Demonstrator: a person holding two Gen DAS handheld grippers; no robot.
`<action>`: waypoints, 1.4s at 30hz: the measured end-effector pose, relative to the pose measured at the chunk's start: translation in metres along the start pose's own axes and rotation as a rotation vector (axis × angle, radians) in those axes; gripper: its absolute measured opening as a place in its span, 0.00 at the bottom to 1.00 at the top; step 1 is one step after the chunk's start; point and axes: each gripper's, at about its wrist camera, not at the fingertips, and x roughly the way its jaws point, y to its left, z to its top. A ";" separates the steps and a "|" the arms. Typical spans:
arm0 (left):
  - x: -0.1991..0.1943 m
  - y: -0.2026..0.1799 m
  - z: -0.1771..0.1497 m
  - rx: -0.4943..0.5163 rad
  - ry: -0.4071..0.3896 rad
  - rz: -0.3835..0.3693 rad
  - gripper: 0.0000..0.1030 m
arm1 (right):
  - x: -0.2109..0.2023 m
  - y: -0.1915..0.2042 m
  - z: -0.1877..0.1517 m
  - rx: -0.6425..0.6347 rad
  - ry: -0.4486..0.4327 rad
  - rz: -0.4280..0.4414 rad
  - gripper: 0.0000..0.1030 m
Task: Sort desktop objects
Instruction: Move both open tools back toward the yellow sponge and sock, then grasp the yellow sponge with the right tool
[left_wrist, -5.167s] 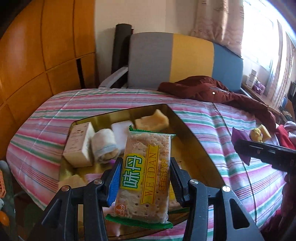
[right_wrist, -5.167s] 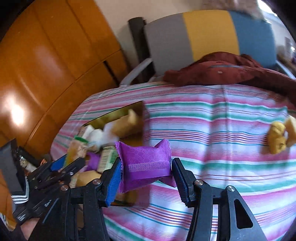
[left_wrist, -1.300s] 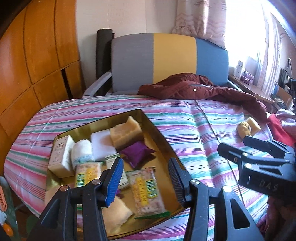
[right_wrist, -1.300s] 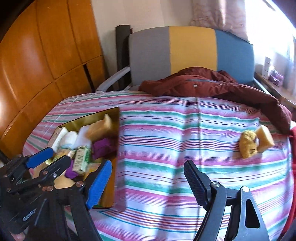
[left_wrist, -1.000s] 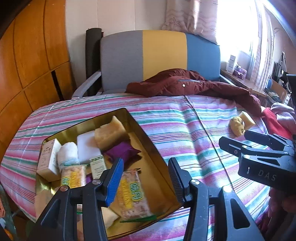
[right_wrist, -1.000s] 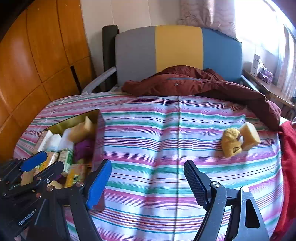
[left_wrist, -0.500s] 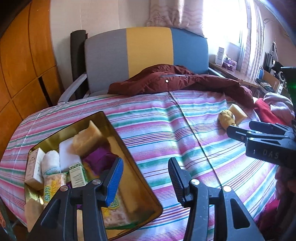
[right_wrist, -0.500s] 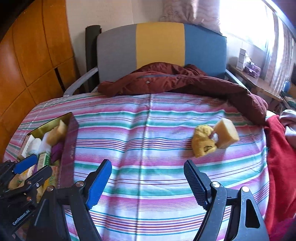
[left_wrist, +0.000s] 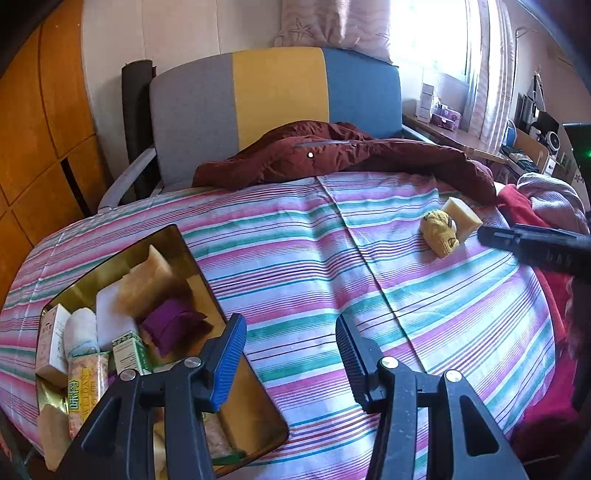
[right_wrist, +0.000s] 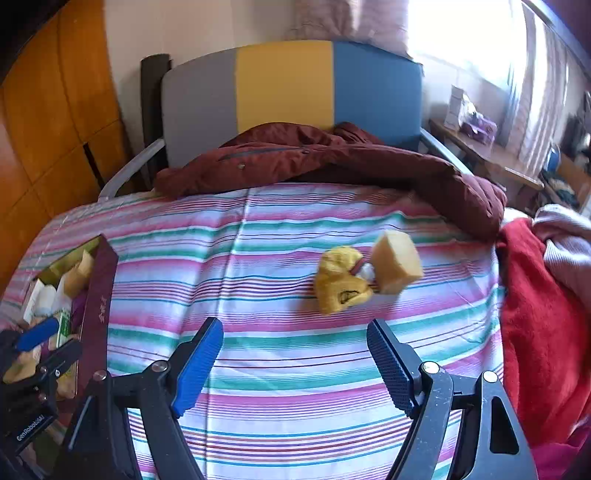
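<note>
Most of the sorting appears to be done. A gold rectangular metal tin is seen at the lower left of the left wrist view, on a pink, green and white striped cloth. Packed inside it are a purple fabric pouch, a tan sponge block, a white rolled towel, small cardboard boxes and a yellow cracker packet.

Two items are left outside, well apart from the tin: a crumpled yellow cloth toy touching a tan sponge cube, at centre right of the right wrist view.

The left gripper is spread wide and empty, beside the tin's right edge. The right gripper is also spread and empty, near the two leftover items.
</note>
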 end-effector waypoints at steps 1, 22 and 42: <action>0.001 -0.002 0.000 0.003 0.001 -0.002 0.49 | 0.000 -0.009 0.002 0.021 0.003 0.005 0.78; 0.041 -0.040 0.008 0.076 0.076 -0.039 0.49 | 0.082 -0.111 0.043 0.213 0.056 -0.081 0.72; 0.081 -0.084 0.036 0.077 0.128 -0.141 0.49 | 0.123 -0.130 0.049 0.258 0.081 0.030 0.34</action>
